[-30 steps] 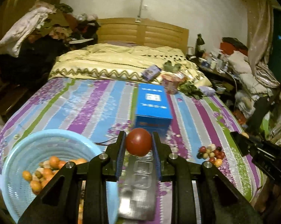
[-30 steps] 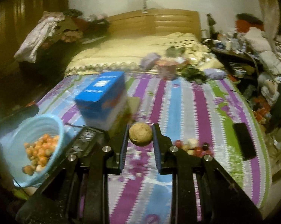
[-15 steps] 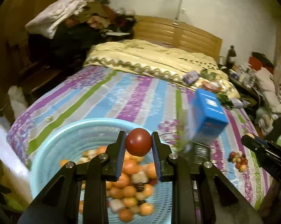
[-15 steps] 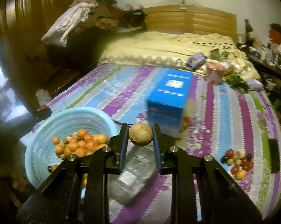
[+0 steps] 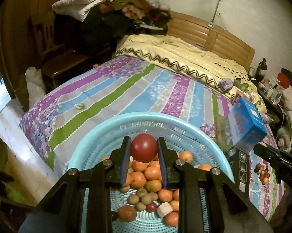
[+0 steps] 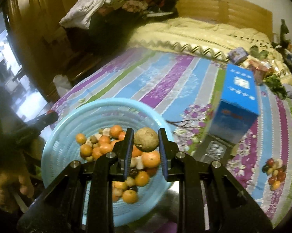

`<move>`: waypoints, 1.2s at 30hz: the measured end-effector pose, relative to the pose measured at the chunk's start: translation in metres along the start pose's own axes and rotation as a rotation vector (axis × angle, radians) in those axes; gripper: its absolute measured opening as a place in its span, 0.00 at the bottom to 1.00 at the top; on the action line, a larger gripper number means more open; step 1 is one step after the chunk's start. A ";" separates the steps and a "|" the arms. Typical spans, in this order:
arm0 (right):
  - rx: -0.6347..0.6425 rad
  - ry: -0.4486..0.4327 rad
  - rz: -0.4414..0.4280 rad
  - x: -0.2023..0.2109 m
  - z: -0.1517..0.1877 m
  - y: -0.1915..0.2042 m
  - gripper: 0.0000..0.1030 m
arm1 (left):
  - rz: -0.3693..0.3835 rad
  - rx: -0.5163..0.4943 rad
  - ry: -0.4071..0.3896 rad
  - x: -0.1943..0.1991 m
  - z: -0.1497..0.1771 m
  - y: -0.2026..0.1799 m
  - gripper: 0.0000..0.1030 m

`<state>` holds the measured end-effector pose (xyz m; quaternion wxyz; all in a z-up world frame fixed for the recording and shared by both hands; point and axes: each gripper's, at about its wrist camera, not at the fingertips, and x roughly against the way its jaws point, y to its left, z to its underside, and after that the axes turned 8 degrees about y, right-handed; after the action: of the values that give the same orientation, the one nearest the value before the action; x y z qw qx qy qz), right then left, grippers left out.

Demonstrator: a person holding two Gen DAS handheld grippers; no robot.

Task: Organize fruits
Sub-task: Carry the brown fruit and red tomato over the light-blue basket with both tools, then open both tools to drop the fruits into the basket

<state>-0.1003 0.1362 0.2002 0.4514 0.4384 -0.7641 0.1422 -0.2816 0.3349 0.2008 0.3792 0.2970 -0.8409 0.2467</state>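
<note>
A dark red round fruit is pinched in my left gripper, which hangs over the light blue basket. The basket holds several orange fruits, small brown ones and pale cubes. In the right wrist view my right gripper is shut on a brown round fruit, above the right part of the same blue basket. A small heap of loose red and yellow fruits lies on the striped bedspread to the right; that fruit heap also shows in the left wrist view.
A blue carton stands on the bed beside a clear plastic tray. A cream quilt covers the far end of the bed. Piled clothes sit far left. A hand and the other gripper's tip are at the left edge.
Both grippers have swung left from over the bedspread and blue carton to above the blue basket, each still holding its fruit. The basket now fills the lower part of both views.
</note>
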 end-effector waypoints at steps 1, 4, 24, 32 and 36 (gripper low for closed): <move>0.006 0.011 -0.002 -0.004 0.000 0.004 0.25 | -0.001 0.001 0.008 -0.003 0.000 0.003 0.26; 0.011 0.035 -0.017 -0.010 0.000 0.012 0.25 | 0.007 0.004 0.028 -0.008 0.003 0.009 0.26; 0.015 0.108 -0.013 -0.028 0.002 0.027 0.25 | 0.022 -0.012 0.133 -0.037 0.017 0.022 0.26; 0.020 0.115 -0.019 -0.033 0.003 0.028 0.25 | 0.022 -0.010 0.135 -0.038 0.017 0.022 0.26; 0.017 0.113 -0.017 -0.033 0.003 0.028 0.25 | 0.019 -0.010 0.135 -0.040 0.017 0.023 0.26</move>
<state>-0.1176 0.1688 0.1765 0.4913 0.4401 -0.7324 0.1691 -0.2848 0.3525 0.1553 0.4343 0.2698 -0.8174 0.2654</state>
